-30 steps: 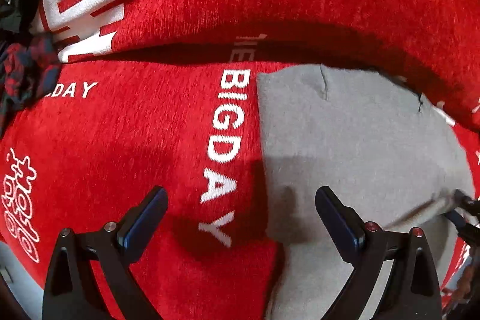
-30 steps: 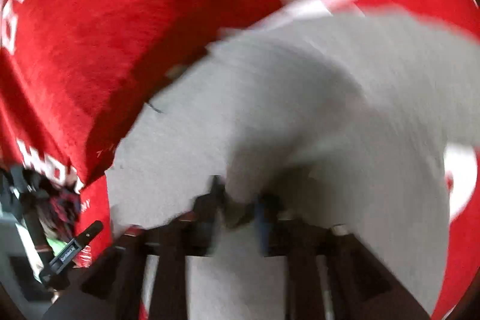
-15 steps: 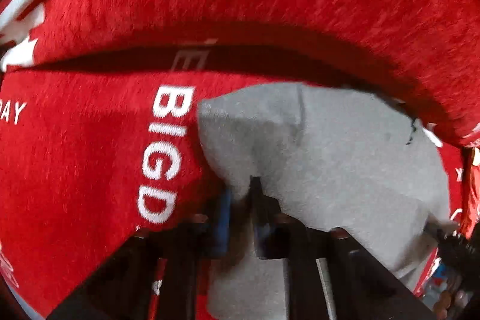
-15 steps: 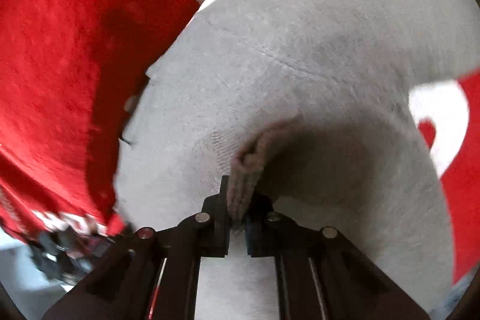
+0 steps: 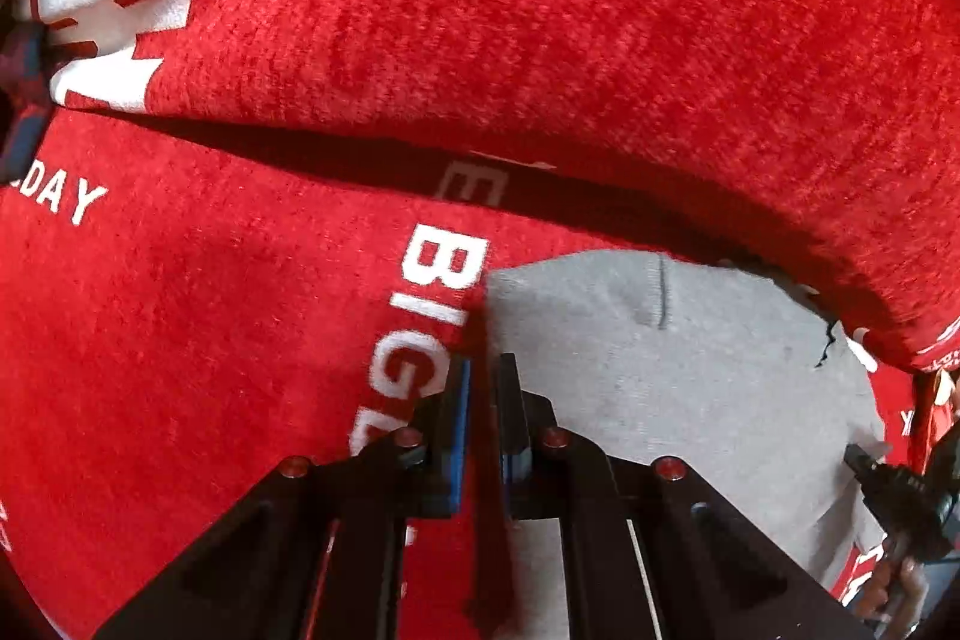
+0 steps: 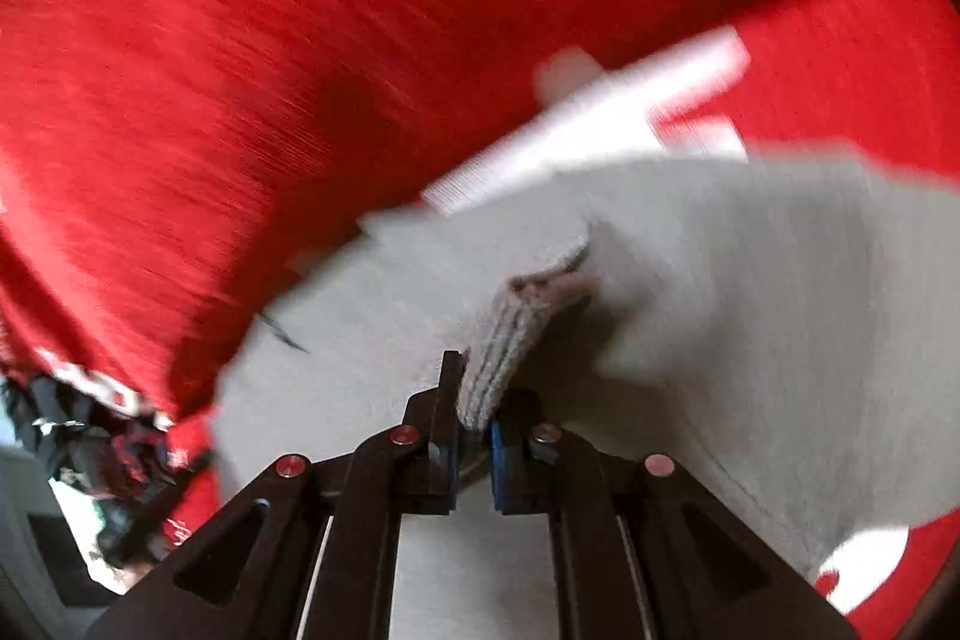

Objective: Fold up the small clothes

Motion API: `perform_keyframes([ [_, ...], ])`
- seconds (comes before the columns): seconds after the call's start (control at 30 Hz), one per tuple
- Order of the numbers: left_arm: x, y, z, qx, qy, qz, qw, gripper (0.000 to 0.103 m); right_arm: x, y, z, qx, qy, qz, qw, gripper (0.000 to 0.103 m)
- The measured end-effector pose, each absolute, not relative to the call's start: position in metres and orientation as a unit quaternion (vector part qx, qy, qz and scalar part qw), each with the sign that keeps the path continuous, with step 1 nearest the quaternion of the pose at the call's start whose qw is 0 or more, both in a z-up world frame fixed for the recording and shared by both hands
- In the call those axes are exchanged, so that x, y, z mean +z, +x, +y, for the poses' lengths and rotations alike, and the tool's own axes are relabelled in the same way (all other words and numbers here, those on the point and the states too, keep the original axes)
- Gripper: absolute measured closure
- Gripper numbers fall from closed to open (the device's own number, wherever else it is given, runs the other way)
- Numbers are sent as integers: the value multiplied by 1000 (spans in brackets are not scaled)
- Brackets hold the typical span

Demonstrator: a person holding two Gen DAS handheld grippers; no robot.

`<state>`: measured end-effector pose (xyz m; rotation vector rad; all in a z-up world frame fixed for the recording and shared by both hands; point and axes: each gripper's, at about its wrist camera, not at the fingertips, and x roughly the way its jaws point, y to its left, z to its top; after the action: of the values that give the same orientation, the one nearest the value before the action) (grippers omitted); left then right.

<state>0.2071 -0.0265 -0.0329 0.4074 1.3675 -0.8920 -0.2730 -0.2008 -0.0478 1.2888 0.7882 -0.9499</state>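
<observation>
Having opened wide a second ago, your left gripper now clenches the small grey knitted garment's edge; your right gripper keeps grasping its ribbed hem, so you can fold.

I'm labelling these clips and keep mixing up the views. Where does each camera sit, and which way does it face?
Left wrist: on the left tongs, looking along them at the grey garment edge on the red blanket; tongs shut.
Right wrist: on the right tongs, pinching a bunched fold.
Shared: the same grey garment and blanket.
</observation>
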Motion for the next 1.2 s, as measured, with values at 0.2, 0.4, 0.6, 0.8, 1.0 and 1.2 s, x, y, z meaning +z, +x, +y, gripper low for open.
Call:
perform_keyframes([
  [0.2, -11, 218, -14, -387, 217, 581, 682, 92, -28, -269, -162, -390, 594, 307, 634, 69],
  [0.4, 23, 227, 15, -377, 246, 529, 719, 0, -60, -155, -85, -183, 682, 305, 639, 69],
  [0.6, 32, 222, 43, -367, 245, 543, 714, 0, -100, -86, -53, -174, 710, 298, 614, 71],
  [0.8, 20, 232, 55, -361, 242, 550, 713, 0, -94, -35, -47, -164, 693, 286, 641, 96],
  [1.0, 5, 227, 56, -357, 268, 551, 705, 0, -112, -18, -33, -178, 688, 329, 622, 96],
  [1.2, -16, 206, 39, -368, 275, 565, 686, 0, -56, -90, -54, -220, 649, 351, 638, 42],
])
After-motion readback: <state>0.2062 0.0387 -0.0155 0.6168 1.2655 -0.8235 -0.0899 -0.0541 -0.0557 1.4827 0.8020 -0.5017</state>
